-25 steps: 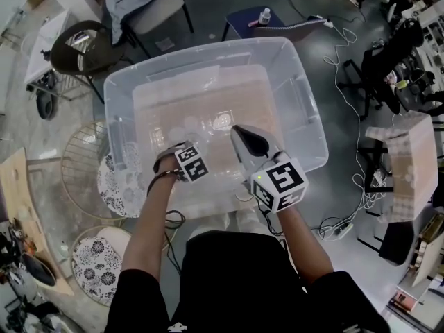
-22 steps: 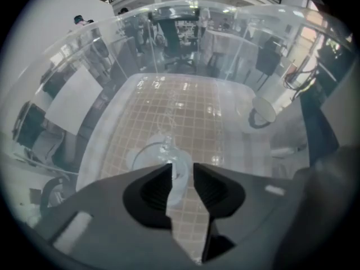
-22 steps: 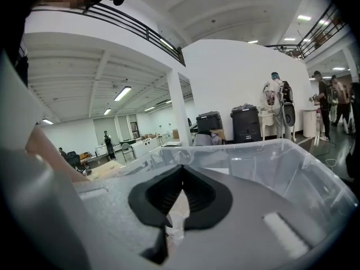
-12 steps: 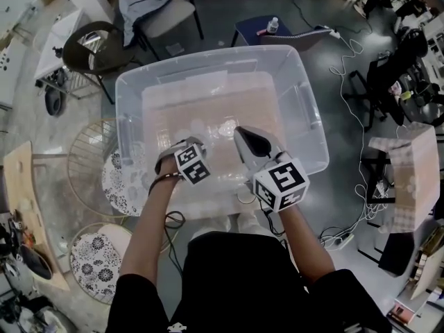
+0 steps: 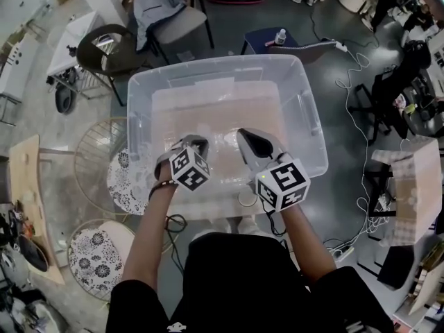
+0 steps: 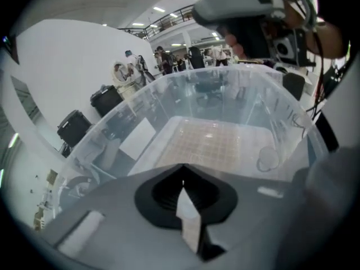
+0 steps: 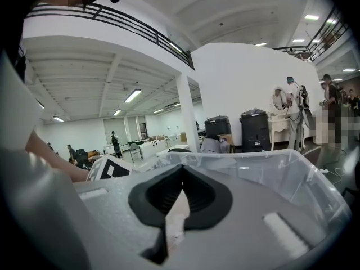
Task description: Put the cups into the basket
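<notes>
Clear plastic basket (image 5: 215, 68) at the centre of the head view. Above its 6 o'clock rim, side by side and apart: left gripper (image 5: 196, 141) toward 7 o'clock, jaws pressed fully together with nothing between them; right gripper (image 5: 248, 136) toward 5 o'clock, jaws likewise closed tight and empty. Inside the basket, near its right wall in the left gripper view, a clear cup (image 6: 269, 158), faint against the plastic. Other cups too hard to make out.
</notes>
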Demonstrator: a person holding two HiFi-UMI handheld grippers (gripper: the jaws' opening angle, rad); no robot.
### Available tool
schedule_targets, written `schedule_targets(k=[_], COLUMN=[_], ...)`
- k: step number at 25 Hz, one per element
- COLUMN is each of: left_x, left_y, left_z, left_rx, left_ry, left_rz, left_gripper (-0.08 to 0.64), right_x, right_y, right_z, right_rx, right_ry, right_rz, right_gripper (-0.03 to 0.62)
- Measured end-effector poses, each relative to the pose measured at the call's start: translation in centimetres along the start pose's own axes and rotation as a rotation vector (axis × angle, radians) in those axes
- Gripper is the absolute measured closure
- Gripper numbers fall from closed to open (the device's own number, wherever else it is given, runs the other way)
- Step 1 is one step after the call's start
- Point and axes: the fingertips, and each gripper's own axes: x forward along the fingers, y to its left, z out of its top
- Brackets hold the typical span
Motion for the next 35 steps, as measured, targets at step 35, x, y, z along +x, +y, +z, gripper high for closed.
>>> schedule_targets(k=[35], left_x=[-21.1], left_y=[-4.8], left_z=[8.9], left_rx=[-0.282], left_ry=[-0.586], left_rz=[0.351], left_gripper=[0.552], right_x=[-7.0], right_y=[5.1], right_z=[0.7], right_rx=[-0.114], right_ry=[-0.041], right_rz=[0.121], right_gripper=[0.591])
